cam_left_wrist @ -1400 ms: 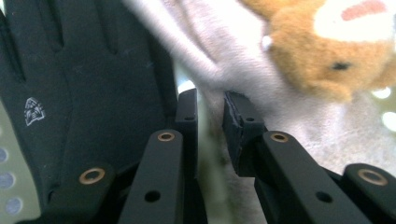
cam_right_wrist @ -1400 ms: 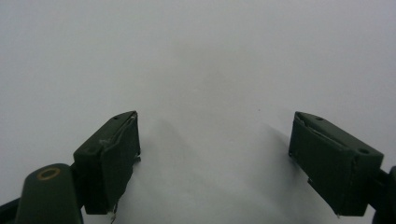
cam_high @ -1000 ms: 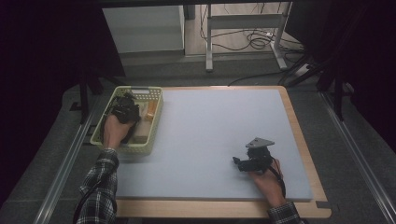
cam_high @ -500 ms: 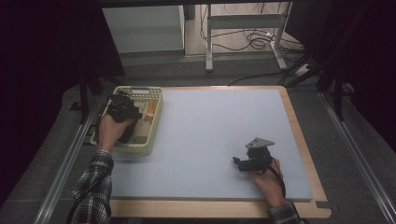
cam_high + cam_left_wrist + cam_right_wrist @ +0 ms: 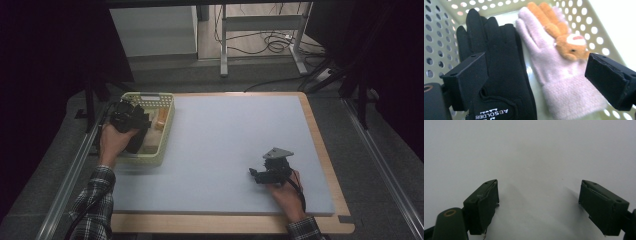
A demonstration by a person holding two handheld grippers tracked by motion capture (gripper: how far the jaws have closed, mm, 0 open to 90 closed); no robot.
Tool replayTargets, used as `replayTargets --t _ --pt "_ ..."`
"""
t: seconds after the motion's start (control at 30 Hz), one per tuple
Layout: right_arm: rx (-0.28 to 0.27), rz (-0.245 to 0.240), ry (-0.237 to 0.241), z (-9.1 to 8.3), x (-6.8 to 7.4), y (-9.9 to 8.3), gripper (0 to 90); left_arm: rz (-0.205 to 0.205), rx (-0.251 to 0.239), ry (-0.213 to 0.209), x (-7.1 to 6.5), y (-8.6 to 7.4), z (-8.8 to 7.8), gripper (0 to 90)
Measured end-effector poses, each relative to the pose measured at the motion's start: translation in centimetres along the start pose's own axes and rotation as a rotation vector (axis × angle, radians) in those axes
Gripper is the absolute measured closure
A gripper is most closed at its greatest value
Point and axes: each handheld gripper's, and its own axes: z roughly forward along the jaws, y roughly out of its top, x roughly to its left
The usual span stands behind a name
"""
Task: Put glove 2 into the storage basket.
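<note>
Right hand-held gripper (image 5: pixel 254 173) rests open on the pale grey mat (image 5: pixel 225 145).

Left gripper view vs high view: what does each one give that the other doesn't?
Left gripper view alone: a black glove printed ABSOLDIERS beside a pink glove with an orange plush animal on it. High view alone: the right gripper open over the pale mat, and plaid sleeves. Shared: the perforated basket, and the left gripper open above it, its jaws just opened, gripping nothing.

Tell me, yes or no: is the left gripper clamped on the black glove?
No: the left gripper is open above the black glove, its jaws apart and gripping nothing.
</note>
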Motion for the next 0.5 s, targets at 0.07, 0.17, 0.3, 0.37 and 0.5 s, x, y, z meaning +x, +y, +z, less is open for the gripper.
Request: replayTargets --t 0.07,0.17,0.3,0.37,0.5 --pt "0.0 0.0 0.0 0.0 0.0 0.0 16.1 0.028 -0.002 0.004 -0.4 0.0 -0.6 3.6" --pt "0.0 0.0 0.0 0.0 0.0 0.0 16.1 0.04 -0.011 -0.006 -0.8 0.0 -1.2 2.8" --pt "0.0 -0.001 -0.001 0.0 0.0 0.0 16.1 0.067 -0.02 -0.015 -1.4 -0.2 -1.9 2.6" --pt "0.0 -0.001 -0.001 0.0 0.0 0.0 16.1 0.078 -0.027 -0.021 -1.7 -0.3 -2.1 2.6" --pt "0.0 -0.001 -0.001 0.0 0.0 0.0 16.1 0.1 -0.038 -0.035 -2.4 -0.5 -2.4 2.3"
